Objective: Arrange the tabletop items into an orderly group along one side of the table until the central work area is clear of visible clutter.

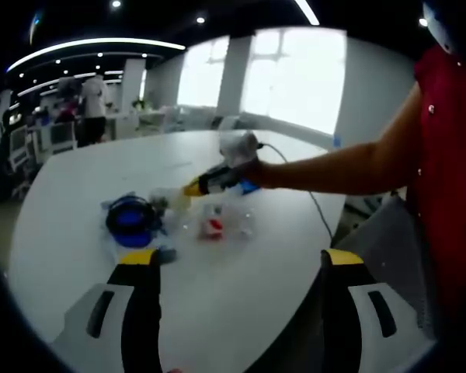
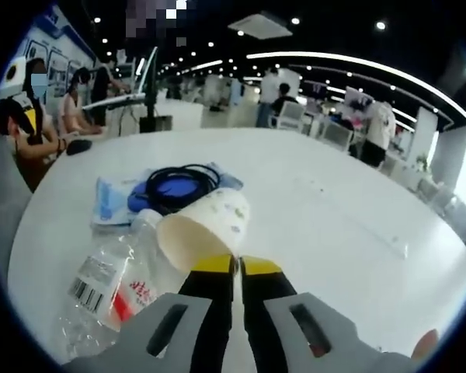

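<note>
So from my left gripper [image 1: 239, 260] view — jaws spread wide, nothing between them, hanging over the near edge of the white table [image 1: 70, 186]. Just ahead of the left jaw there's a coil of black cable [image 1: 130, 216] on a blue plastic bag [image 1: 132, 235], and a bit right of that a crumpled clear plastic bottle [image 1: 216, 224] with a red label. Beyond the bottle, the right gripper [image 1: 188, 187] comes in from the right on the person's bare arm [image 1: 334, 167], its yellow tips over the clutter. A white cord [image 1: 311, 194] trails off the table's far right edge.

Right gripper [image 2: 234, 266] view is way clearer. Jaws are squeezed together on the rim of a white paper cup [image 2: 204, 225] with little speckles — the cup is tipped on its side, mouth facing down-left toward me. Directly under and left of the jaws lies the clear bottle [image 2: 109, 291], flattened, barcode and red print showing. Just past the cup is the black cable [image 2: 175, 186] looped on the blue bag [image 2: 113, 198], touching or nearly touching the cup — can't tell which. Everything sits bunched left of the gripper; the table [image 2: 334, 210] to the right of it is bare white.

People are seated at desks way off beyond the table.
</note>
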The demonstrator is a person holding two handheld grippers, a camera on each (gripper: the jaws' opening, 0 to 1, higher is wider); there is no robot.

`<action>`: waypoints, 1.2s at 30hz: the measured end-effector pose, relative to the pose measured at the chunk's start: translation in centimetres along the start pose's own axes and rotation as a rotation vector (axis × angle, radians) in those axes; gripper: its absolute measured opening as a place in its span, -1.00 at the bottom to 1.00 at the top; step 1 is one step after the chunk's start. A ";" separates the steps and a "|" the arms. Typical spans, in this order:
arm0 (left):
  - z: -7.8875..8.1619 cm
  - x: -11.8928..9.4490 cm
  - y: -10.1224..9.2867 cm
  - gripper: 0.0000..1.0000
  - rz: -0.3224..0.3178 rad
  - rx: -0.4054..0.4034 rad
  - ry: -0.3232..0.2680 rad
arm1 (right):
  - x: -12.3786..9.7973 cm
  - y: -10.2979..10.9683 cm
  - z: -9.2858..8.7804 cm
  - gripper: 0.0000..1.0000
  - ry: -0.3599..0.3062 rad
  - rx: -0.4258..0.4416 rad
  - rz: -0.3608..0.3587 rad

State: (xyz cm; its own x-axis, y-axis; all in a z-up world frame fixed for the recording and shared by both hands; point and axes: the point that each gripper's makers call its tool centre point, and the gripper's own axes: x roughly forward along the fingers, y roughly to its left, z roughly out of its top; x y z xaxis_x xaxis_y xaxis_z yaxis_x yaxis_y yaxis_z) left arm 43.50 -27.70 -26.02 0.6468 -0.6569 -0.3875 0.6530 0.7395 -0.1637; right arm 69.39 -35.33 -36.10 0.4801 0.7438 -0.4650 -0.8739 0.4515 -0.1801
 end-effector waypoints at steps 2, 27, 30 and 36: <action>0.0 0.0 0.0 0.64 0.001 0.000 0.000 | 0.0 -0.1 0.0 -0.93 0.001 0.001 0.000; 0.8 -0.1 -0.3 0.64 -0.005 0.023 -0.029 | -3.5 -2.6 2.7 -0.96 0.058 -0.024 -0.032; 1.0 -0.2 -0.4 0.64 -0.008 0.032 -0.038 | -4.3 -2.6 3.4 -0.96 0.066 -0.034 -0.024; 1.4 -0.3 -0.8 0.63 -0.016 0.050 -0.054 | -6.7 -2.1 5.8 -0.96 0.066 -0.027 0.031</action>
State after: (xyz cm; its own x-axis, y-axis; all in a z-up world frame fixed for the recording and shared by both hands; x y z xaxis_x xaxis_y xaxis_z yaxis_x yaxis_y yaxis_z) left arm 43.34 -28.26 -24.52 0.6557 -0.6764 -0.3356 0.6814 0.7215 -0.1230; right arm 68.49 -38.44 -27.60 0.4479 0.7228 -0.5262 -0.8903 0.4147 -0.1882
